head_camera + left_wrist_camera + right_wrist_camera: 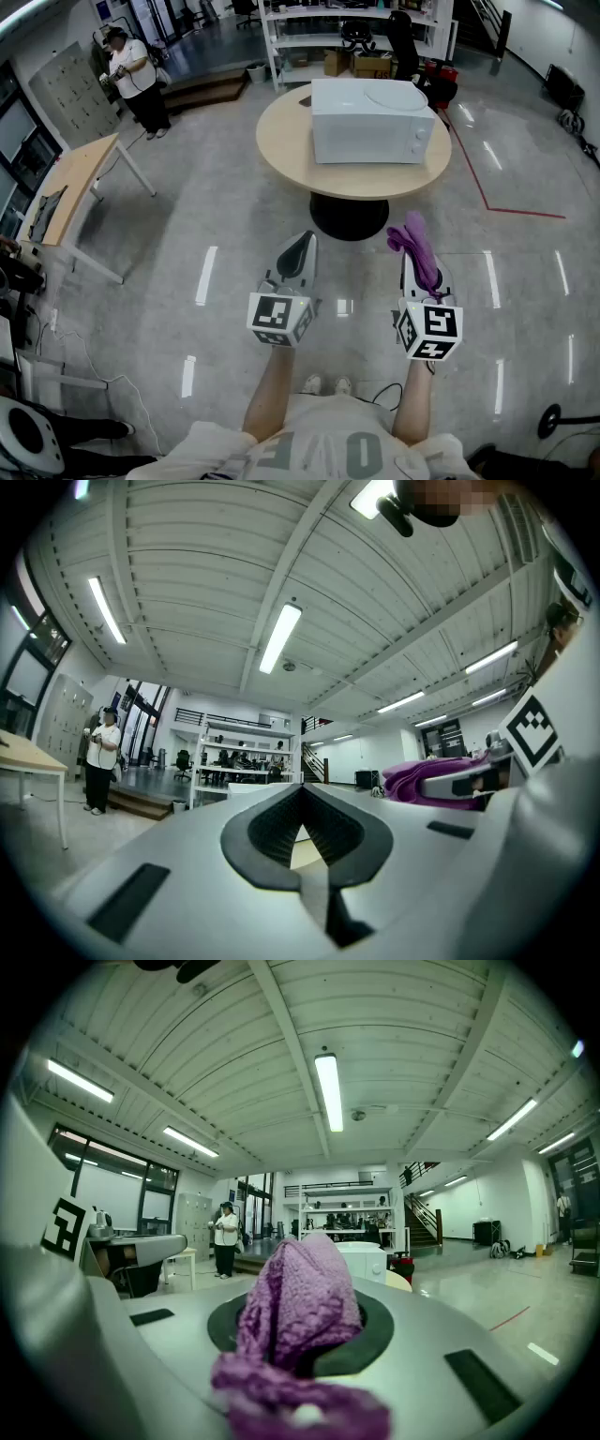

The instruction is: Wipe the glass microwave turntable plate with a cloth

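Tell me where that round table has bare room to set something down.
Bare top: the wide crescent of table left of the microwave, and the strip along its front. Right of it, a sliver. A dark object sits behind its left corner.

floor [216, 211]: glossy grey | round table [281, 141] | shelving [309, 39] | strip lights [329, 1087]

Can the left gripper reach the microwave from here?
Probably not yet: the left gripper hangs over the floor, short of the round table bearing the microwave. Nothing blocks stepping closer.
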